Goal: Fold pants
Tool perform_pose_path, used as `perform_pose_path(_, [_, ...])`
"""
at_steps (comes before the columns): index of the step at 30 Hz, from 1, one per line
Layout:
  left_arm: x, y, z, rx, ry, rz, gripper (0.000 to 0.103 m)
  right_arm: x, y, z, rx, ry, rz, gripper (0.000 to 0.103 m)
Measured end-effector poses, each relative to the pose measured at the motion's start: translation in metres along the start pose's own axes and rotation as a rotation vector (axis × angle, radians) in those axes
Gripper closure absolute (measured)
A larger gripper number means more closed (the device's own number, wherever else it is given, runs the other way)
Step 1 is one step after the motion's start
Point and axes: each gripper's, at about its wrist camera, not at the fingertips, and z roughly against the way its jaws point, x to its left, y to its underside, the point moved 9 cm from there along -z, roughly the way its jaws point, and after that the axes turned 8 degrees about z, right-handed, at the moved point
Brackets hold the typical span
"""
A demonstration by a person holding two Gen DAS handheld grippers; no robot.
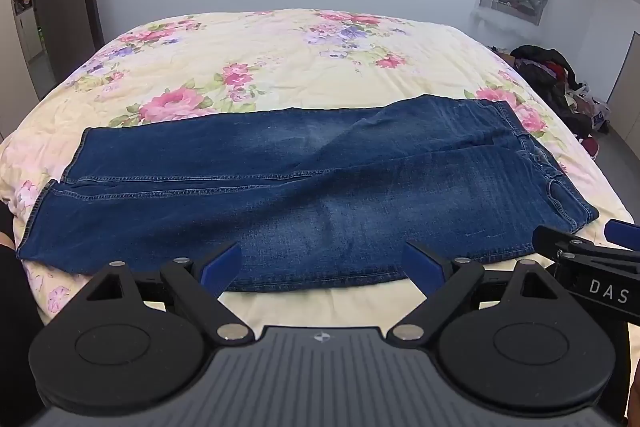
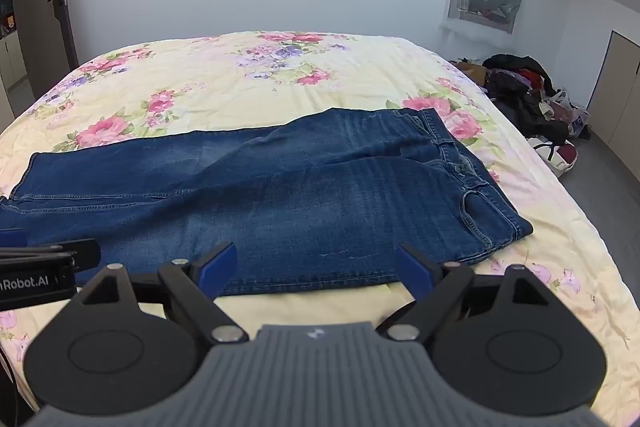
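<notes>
Lying flat, pants [image 1: 304, 195] near bed [image 1: 280, 67] edge.

1. The white letters "DAS" stand on the black body of the right gripper [image 1: 592, 267], where it enters the left wrist view at the right edge; the word is cut off by the frame.
2. The white text "Robot.AI", with part of a letter before it cut off, stands on the black body of the left gripper [image 2: 40, 271], seen at the left edge of the right wrist view.
3. No other writing, number or sign is legible in either view.
</notes>
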Motion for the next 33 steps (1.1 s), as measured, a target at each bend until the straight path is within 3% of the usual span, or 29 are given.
perform_pose_path(33, [-0.0002,0.0055,-0.0015,0.008,0.016,0.012,0.0,0.0009,0.0067,-0.0036,0.008,0.0,0.002,0.021])
